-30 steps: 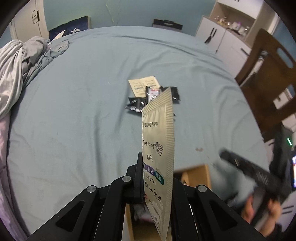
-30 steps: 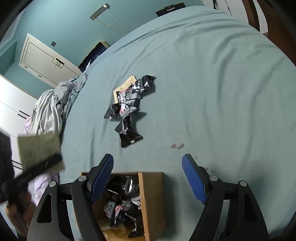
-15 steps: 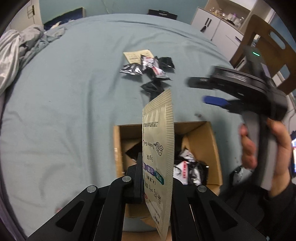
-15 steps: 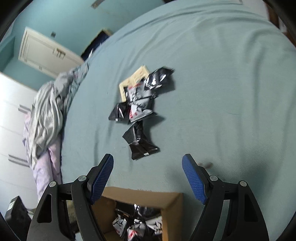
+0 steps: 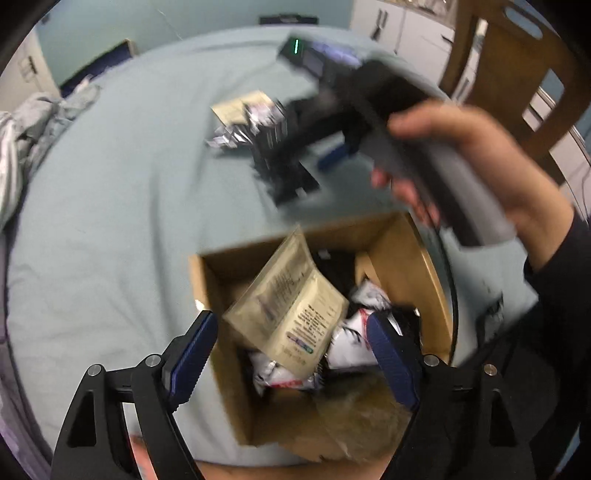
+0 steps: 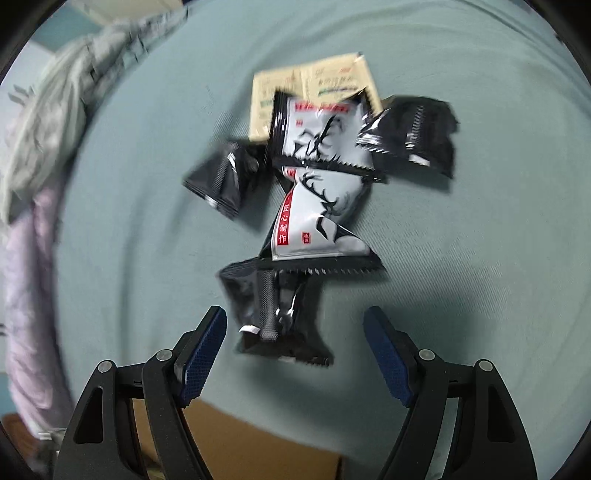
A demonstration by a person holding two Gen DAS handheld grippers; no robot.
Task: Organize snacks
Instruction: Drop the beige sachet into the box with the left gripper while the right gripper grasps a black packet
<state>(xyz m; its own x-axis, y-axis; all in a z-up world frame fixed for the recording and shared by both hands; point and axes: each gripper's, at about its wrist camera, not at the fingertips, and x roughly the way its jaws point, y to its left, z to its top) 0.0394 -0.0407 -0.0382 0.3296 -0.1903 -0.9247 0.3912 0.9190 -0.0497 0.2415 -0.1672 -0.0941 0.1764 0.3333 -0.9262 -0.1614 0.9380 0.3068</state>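
My left gripper [image 5: 291, 350] is open above the cardboard box [image 5: 406, 254]. A beige snack packet [image 5: 291, 306] lies tilted in the box, free of the fingers, on top of black and white packets [image 5: 354, 343]. My right gripper [image 6: 295, 350] is open and low over a pile of snacks on the blue sheet: a black packet [image 6: 273, 310] lies between its fingers, a white deer-print packet [image 6: 317, 221] just beyond, beige packets [image 6: 332, 81] at the back. The right gripper also shows blurred in the left wrist view [image 5: 332, 155].
The box edge [image 6: 240, 443] lies just under my right gripper. Crumpled grey and pink bedding [image 6: 40, 129] is at the left of the bed. A wooden chair [image 5: 517, 66] and white cabinets [image 5: 406, 22] stand at the right.
My left gripper opened and let go of the beige packet, which dropped into the box. My right gripper moved forward and down to the snack pile.
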